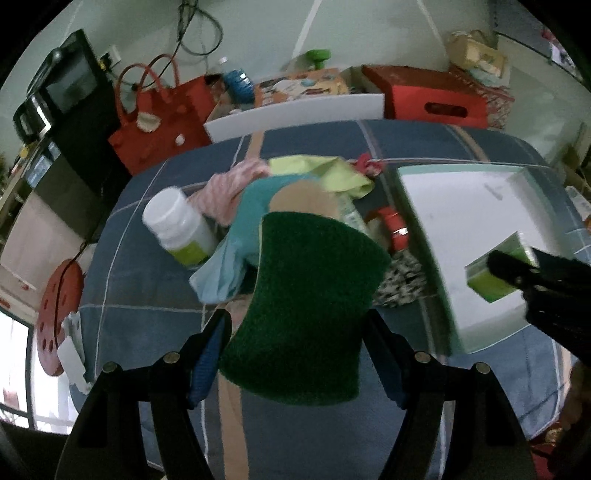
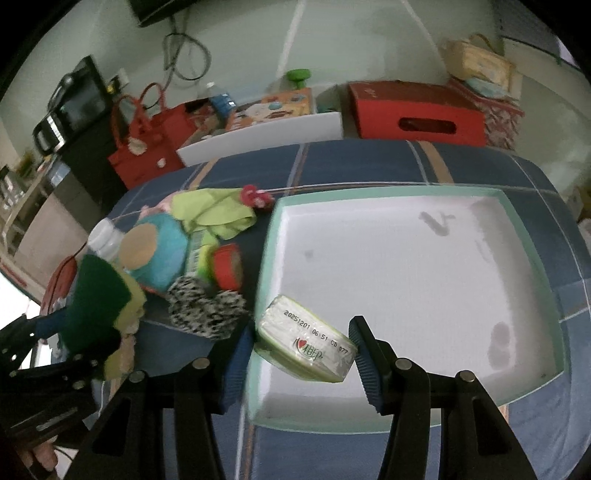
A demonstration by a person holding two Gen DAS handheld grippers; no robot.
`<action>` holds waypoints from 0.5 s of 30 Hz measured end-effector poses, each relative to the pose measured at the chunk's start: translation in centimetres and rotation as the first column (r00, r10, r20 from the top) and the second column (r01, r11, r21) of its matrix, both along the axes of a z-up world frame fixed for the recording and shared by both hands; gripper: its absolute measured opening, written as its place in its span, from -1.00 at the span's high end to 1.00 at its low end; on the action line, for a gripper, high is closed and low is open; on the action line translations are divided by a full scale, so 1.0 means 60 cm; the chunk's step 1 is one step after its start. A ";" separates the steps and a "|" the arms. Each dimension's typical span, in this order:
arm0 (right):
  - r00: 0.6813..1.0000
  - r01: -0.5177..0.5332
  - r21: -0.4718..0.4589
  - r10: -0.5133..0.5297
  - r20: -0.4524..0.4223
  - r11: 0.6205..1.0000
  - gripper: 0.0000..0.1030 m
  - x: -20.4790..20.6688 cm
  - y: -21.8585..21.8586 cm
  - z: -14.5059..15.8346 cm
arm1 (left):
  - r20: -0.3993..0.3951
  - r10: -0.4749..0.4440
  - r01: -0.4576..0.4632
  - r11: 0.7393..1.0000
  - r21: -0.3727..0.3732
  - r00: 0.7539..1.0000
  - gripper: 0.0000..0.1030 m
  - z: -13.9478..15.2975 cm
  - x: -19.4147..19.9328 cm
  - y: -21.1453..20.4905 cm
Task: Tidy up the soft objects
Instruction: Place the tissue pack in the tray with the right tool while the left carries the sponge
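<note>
Green sponge [image 1: 306,306] sits clamped in the left gripper [image 1: 295,354], the right gripper [image 2: 299,354] squeezes a tissue pack [image 2: 306,347], and both probably go into the white tray [image 2: 532,314] next.

— What lies behind the bed?
— A pale green wall [image 2: 369,44] with cables [image 1: 195,33] hanging down it. A red bag [image 1: 162,122] and a red box [image 2: 413,114] sit below it.
— And on the left?
— A black cabinet [image 1: 74,147] carries a microwave [image 1: 62,88]. Low beside it, daylight comes through a bright window [image 1: 14,369].
</note>
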State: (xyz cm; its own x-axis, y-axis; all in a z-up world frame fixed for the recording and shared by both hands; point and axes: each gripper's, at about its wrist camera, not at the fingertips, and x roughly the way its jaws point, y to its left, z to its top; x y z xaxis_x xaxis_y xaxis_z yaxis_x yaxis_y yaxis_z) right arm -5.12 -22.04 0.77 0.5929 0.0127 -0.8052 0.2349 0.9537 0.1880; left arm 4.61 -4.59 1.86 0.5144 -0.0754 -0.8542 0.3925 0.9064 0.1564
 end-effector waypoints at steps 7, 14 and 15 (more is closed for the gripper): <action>0.982 0.188 -0.073 -0.189 -0.011 0.979 -0.09 -0.021 -0.072 0.001 | -0.002 -0.071 0.071 0.997 -0.013 0.997 -0.44 0.010 0.001 -0.072; 0.917 0.395 -0.131 -0.398 0.002 0.909 -0.09 -0.059 -0.157 0.006 | -0.062 -0.148 0.145 0.988 -0.054 0.987 -0.44 -0.019 0.004 -0.163; 0.909 0.413 -0.128 -0.417 -0.004 0.902 -0.09 -0.063 -0.169 0.002 | -0.071 -0.161 0.157 0.986 -0.057 0.984 -0.44 -0.025 0.004 -0.178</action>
State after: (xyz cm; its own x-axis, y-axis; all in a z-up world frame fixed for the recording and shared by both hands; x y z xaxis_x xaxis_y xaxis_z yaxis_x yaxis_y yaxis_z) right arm -8.92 -32.16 0.91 0.4983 -0.3285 -0.8024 0.6182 0.7835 0.0632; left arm 4.84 -15.30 0.36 0.4271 -0.1958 -0.8827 0.5414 0.8373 0.0762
